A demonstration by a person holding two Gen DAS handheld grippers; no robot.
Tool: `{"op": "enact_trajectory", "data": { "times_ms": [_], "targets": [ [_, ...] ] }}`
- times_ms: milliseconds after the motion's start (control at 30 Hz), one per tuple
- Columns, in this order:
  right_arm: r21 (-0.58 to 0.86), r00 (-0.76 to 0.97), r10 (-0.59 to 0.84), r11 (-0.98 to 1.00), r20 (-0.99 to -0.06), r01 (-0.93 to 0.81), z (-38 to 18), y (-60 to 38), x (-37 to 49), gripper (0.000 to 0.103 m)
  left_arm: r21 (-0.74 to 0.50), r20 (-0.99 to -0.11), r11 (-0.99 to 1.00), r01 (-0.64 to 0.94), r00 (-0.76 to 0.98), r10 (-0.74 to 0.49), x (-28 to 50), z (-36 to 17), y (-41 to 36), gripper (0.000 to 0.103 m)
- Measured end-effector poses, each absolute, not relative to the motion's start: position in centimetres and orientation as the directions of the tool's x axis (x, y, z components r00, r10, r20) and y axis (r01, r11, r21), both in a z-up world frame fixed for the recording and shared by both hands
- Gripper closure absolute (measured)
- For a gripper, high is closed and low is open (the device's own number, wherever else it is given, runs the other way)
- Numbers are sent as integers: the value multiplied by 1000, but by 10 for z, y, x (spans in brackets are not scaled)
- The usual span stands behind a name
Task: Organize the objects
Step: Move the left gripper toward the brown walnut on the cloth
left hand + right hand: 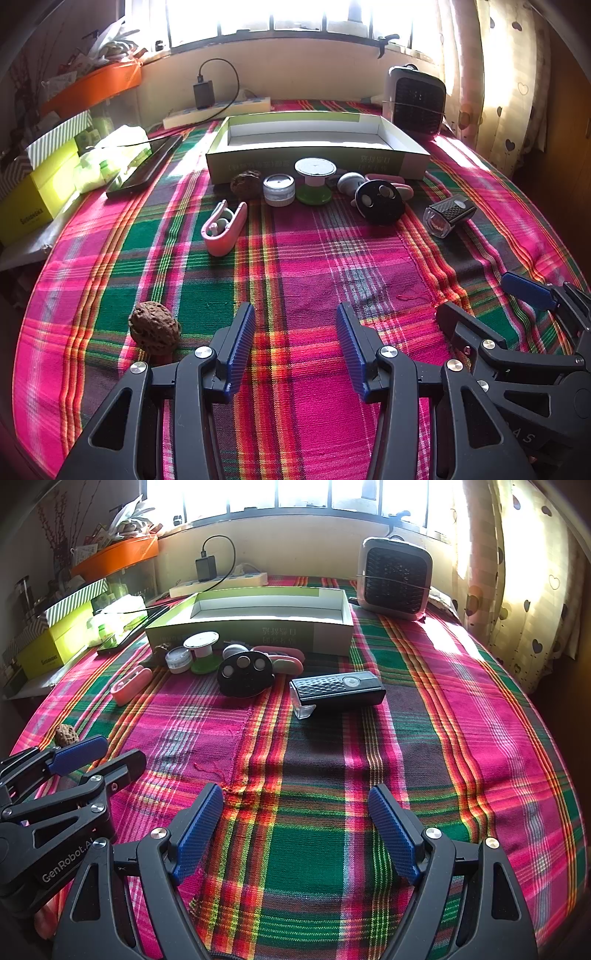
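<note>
Plaid cloth covers the surface; the open box (317,147) at the back looks empty, so sorting seems not yet begun; small items sit clustered just before it, one walnut (154,328) lies apart near the left gripper (295,347); left gripper and right gripper (295,830) both gape wide, holding nothing.

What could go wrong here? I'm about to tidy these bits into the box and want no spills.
1. The small items sit packed against the box; reaching for the jar could knock the green spool or the black disc.
2. The near walnut is round and may roll off the table if the open left tongs nudge it.
</note>
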State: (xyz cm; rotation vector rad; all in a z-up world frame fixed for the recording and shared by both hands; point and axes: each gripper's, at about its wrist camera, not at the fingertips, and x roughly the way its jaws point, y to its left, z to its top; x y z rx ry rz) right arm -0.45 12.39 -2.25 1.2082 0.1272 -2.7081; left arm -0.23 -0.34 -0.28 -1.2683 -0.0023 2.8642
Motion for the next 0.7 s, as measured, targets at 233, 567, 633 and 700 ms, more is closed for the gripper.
{"op": "enact_trajectory", "data": {
  "times_ms": [233,567,633,700],
  "targets": [
    [-6,-655,-124,-981,-745,193,-21,124,-5,22,-6,-741,-1000,-15,-671,15,0,-1,-1,59],
    [-6,-656,-122,-982,-744,190,-22,122,-4,22,-3,-752,-999,-41,-659,30,5,1,-4,59],
    [-5,-656,-123,-982,-745,190,-22,122,-4,22,-20,-752,-998,-65,-657,57,9,2,-7,59],
    [-5,-656,-123,-982,-744,190,-23,121,-4,22,-19,-745,-998,-67,-664,59,14,5,-11,59]
  ]
}}
